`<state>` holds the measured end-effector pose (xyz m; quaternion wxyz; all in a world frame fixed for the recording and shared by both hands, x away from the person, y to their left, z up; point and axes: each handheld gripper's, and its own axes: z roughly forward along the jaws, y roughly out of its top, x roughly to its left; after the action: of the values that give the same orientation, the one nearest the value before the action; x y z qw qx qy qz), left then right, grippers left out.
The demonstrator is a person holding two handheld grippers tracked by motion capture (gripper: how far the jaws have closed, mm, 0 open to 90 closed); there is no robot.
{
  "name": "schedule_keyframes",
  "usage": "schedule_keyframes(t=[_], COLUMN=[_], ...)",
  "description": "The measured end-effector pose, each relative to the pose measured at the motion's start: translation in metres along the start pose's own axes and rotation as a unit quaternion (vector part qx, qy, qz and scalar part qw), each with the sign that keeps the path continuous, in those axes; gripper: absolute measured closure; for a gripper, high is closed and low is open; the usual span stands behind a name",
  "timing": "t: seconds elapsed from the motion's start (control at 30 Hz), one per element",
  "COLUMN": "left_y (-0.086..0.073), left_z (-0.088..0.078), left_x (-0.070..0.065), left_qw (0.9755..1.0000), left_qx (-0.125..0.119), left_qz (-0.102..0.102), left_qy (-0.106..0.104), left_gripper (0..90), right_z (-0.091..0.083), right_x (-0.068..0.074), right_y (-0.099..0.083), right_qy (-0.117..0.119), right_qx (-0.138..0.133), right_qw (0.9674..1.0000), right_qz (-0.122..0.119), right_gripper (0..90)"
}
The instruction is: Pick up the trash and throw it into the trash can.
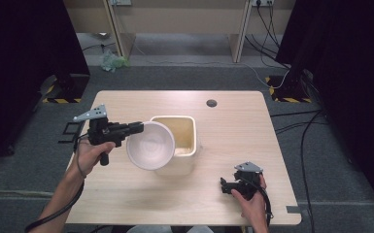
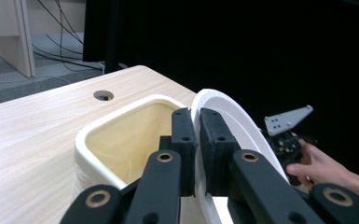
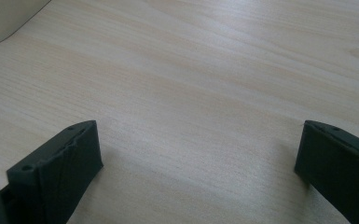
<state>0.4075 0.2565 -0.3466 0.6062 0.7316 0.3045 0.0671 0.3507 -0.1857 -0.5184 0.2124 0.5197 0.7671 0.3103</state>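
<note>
Overhead, the left gripper [image 1: 138,128] holds a white bowl [image 1: 150,145] by its rim, tipped on edge so that its hollow faces the camera, over the near left corner of a cream square bin [image 1: 187,145] in the middle of the wooden table [image 1: 233,131]. The left gripper view gives what the high view cannot: its two black jaws stand nearly together, pinching the thin rim of the bowl [image 2: 242,126] between them, with the bin [image 2: 121,140] and its pale lining just beyond and to the left. That view also catches the table's round cable hole [image 2: 103,95] and, farther off at the right, the other hand [image 2: 319,165] with its gripper.

From above, the right gripper [image 1: 228,185] sits low near the table's front right edge, well apart from the bin, with the right hand [image 1: 252,199] around it. Its own view settles how it stands: the jaws are spread wide with bare wood between them, and a pale curved edge of the bin [image 3: 4,18] shows in the upper left corner.
</note>
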Motion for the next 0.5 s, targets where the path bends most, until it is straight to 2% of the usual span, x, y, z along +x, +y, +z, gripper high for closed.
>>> schedule_keyframes(t=[0.5], left_y=[0.015], left_z=[0.027], left_x=[0.014], left_qw=[0.9997], left_qx=[-0.008], left_qz=[-0.020], left_qy=[0.007], left_gripper=[84.6], right_z=[0.000], right_x=[0.000], right_y=[0.000], right_qy=[0.000], right_qx=[0.000], right_qw=[1.0000], right_qz=[-0.001], right_gripper=[0.4])
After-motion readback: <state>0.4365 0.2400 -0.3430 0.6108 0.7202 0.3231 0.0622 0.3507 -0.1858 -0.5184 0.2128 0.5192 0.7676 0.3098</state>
